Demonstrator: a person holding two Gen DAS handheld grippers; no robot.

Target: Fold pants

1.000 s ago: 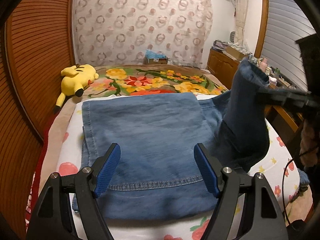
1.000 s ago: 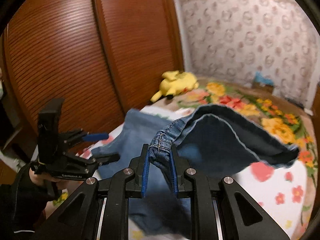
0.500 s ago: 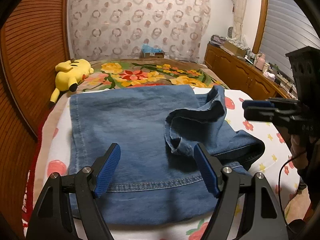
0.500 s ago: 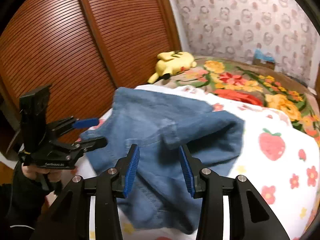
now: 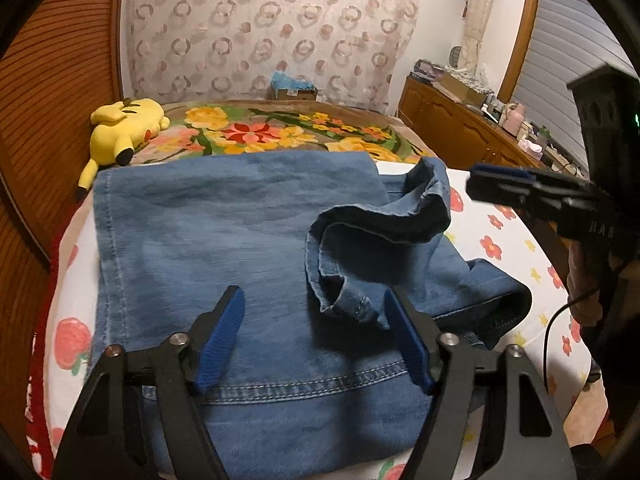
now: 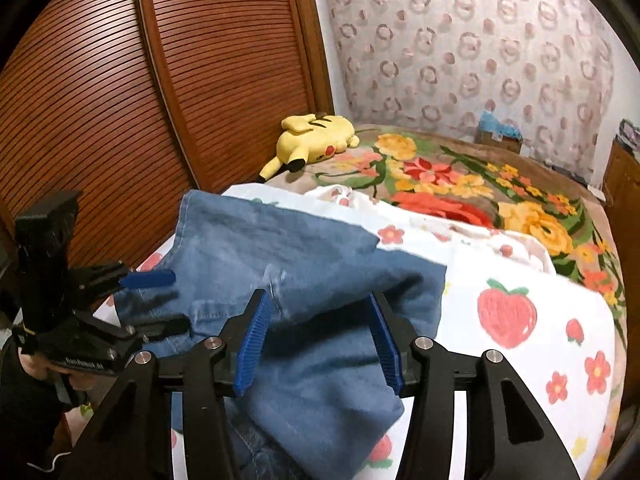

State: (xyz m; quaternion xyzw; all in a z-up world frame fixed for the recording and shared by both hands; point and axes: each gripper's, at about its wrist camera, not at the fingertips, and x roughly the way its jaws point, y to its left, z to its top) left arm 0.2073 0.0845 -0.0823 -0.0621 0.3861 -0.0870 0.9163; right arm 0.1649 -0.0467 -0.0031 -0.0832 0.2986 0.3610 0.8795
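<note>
Pants leg released since earlier frame, now lying crumpled atop folded denim. Right gripper wide open, empty; left gripper wide open, empty, over waistband.

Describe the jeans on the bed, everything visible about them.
The jeans are mid-blue denim with lighter stitched seams and a double-stitched hem nearest the left wrist camera. They lie on the white strawberry-print sheet, mostly flat. One part is flopped over on the side toward the right gripper, rumpled, its darker inside showing. Both grippers, including the left gripper, hover with jaws open; neither grips the denim.
</note>
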